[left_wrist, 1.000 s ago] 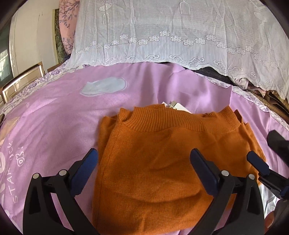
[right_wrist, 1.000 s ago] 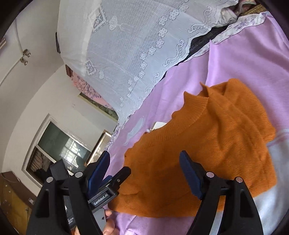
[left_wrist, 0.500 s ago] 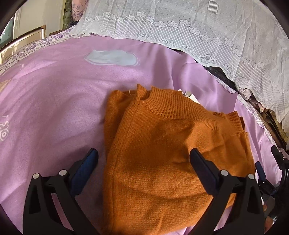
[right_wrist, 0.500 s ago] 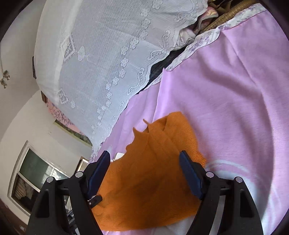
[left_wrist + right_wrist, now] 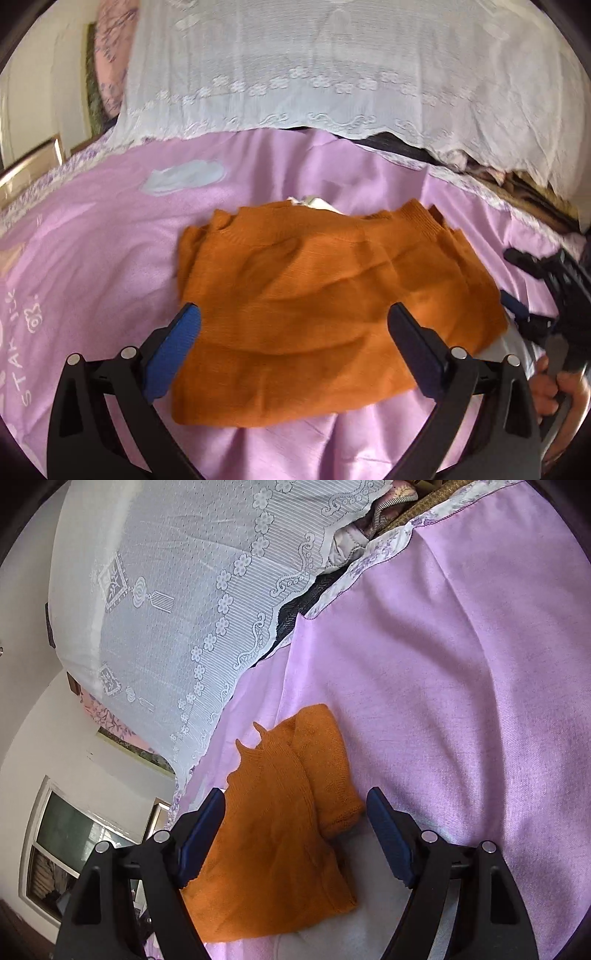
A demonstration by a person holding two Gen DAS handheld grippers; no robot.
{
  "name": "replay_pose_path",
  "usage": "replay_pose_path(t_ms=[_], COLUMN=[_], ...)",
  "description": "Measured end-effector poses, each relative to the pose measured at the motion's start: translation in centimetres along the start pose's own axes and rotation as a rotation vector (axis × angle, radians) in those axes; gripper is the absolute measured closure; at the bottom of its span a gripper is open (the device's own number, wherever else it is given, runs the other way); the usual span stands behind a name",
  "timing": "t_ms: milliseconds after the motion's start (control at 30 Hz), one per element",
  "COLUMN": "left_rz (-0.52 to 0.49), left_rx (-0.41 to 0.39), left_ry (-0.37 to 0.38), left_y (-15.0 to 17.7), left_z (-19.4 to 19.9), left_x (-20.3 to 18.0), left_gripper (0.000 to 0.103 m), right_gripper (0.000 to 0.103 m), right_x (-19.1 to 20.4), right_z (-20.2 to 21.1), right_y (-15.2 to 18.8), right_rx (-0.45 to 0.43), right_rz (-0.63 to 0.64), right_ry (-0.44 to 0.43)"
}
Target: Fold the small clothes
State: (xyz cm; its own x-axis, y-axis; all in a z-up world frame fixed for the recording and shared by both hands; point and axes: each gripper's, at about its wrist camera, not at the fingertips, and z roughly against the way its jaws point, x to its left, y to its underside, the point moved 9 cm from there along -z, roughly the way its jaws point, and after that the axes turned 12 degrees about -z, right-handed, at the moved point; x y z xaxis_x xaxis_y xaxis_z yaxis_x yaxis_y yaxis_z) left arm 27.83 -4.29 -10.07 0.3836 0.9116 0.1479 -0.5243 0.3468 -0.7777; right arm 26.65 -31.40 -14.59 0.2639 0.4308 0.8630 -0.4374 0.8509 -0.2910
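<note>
While the sweater (image 5: 325, 302) lies folded flat ahead of both parted, empty grippers (image 5: 293, 332) (image 5: 295, 834), little but final tidying is judged left.

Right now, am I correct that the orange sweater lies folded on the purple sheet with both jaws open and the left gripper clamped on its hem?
Not quite: the left gripper is not clamped on anything. The left wrist view shows its jaws spread wide above the orange sweater, gripping no fabric. The rest holds: the sweater lies folded on the purple sheet, and the right gripper is open too.
</note>
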Motion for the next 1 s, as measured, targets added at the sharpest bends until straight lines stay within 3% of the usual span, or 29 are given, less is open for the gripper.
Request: replay_pose_path(t_ms=[133,267,367,500,633,800,1000], left_rz=[-0.246,-0.409,-0.423,-0.395,-0.399,-0.37,-0.44], left_rx=[-0.064,-0.066,-0.057,-0.03,0.037,0.053,0.075], left_ry=[-0.049,-0.085,-0.032,0.064,0.105,0.201,0.179], left_y=[0.1,0.2,-0.5,-1.4,-0.9,-0.5,-0.2], left_z=[1.7,1.1,0.5,-1.3,-3.5,-3.8,-4.6], left_x=[-6.2,-11.0,-13.6,-16.6,-18.1,-18.4,-19.7], left_gripper=[0.005,0.005,0.005,0.005,0.009,0.01,0.01], right_gripper=[0.024,0.023,0.023,0.023,0.023,0.022,0.009], right_x=[0.0,0.2,0.2,0.2,0.5,0.9,1.9], right_z=[-1.1,-2.2,-2.4,-2.6,-3.4,-4.8,-5.4], right_y=[0.7,1.5,1.4,1.0,0.4,0.2,0.5], right_rx=[0.084,0.236,0.328,0.387,0.4,0.458,0.482], right_rz=[0.057,0.129,0.132,0.121,0.149,0.215,0.264], right_ry=[0.074,0.098,0.06,0.014,0.029,0.049,0.002])
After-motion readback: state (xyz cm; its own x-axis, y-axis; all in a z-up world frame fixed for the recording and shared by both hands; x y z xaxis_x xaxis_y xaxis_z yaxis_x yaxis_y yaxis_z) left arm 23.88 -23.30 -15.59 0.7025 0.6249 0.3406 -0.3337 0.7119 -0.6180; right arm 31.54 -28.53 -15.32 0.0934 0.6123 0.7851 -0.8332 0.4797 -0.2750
